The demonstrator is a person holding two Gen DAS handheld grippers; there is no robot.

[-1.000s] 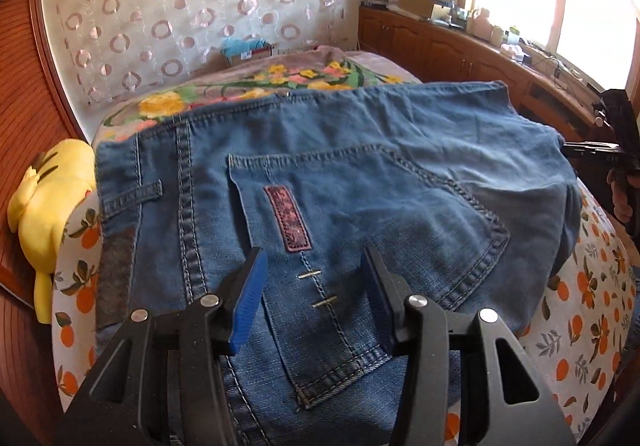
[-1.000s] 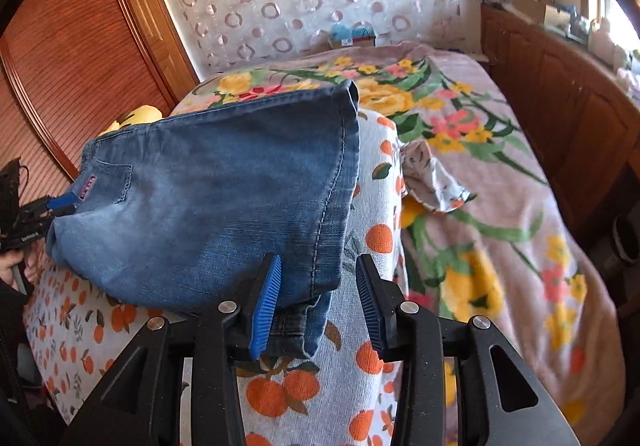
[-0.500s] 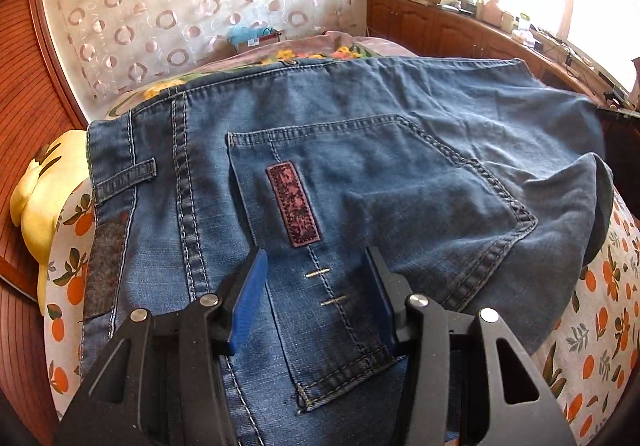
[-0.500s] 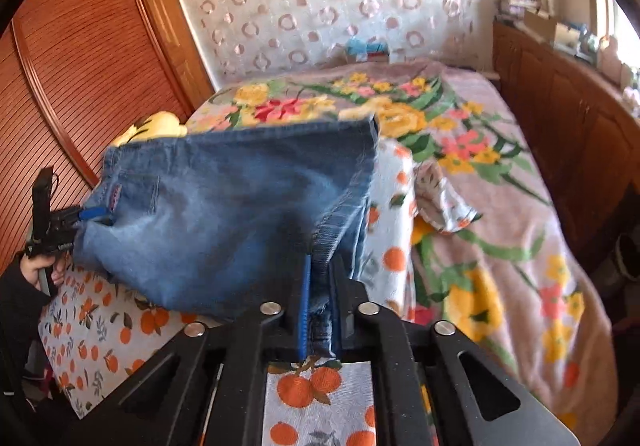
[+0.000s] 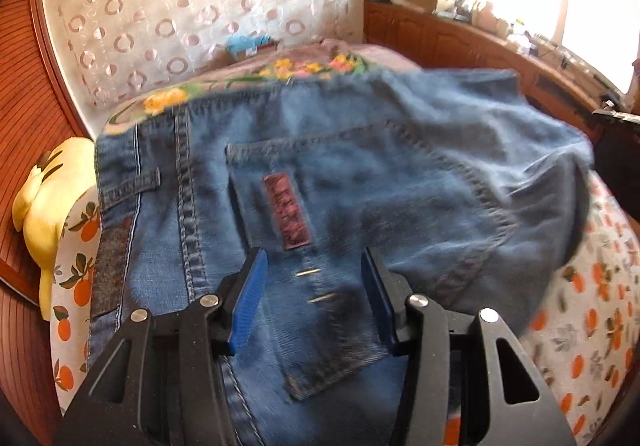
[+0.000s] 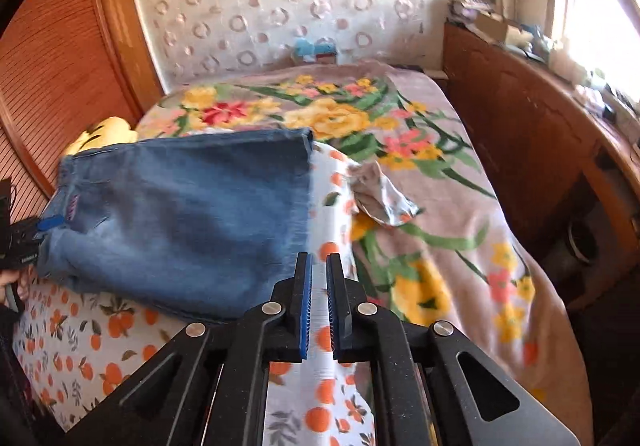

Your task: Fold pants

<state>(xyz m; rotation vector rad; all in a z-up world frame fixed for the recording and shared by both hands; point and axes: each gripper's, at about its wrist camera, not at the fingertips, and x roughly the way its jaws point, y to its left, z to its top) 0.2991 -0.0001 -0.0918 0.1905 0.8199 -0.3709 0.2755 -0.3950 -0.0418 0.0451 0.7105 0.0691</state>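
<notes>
Pants (image 5: 360,181): blue denim, spread over the orange-print sheet (image 6: 96,330) on your bed, back pocket (image 5: 352,230) facing up.
Left tool (image 5: 314,288): your jaws stand about half open above the pocket, pads clear of the cloth, gripping nothing.
Right tool (image 6: 319,280): your jaws are nearly together and opening slightly, nothing between them; the pants' edge lies just to the left.
Flowered blanket (image 6: 420,149): covers the bed beyond.

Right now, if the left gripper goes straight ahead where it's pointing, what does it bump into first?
Most likely the jeans. The left gripper angles down over their back pocket with its jaws open. How near it is, I cannot tell.
</notes>
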